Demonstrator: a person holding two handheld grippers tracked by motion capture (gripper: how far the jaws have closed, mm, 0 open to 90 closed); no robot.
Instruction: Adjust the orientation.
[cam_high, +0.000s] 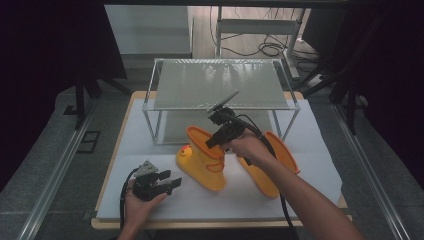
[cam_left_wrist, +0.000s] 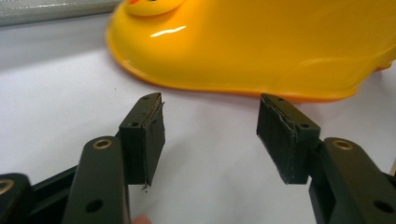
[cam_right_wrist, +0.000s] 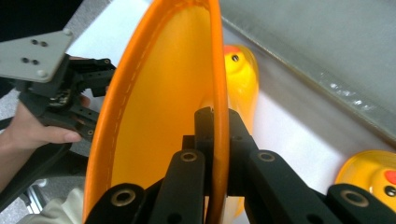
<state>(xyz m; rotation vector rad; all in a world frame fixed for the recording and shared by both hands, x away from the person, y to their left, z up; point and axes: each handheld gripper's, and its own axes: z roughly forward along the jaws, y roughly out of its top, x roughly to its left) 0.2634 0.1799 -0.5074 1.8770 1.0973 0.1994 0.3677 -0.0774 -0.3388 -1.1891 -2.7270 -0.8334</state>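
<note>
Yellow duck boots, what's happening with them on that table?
A person holds a hand-held gripper in each hand. The right hand-held gripper is clamped on the top rim of one yellow duck rain boot, which stands upright on the white table. The left hand-held gripper waits open nearby. The second boot stands beside it, before a glass shelf.

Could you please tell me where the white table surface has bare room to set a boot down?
The white mat is bare left of the upright yellow duck rubber boot, up to the metal-framed shelf. The front edge strip is free too. Mid-right is crowded: the second yellow boot and right tool.
</note>
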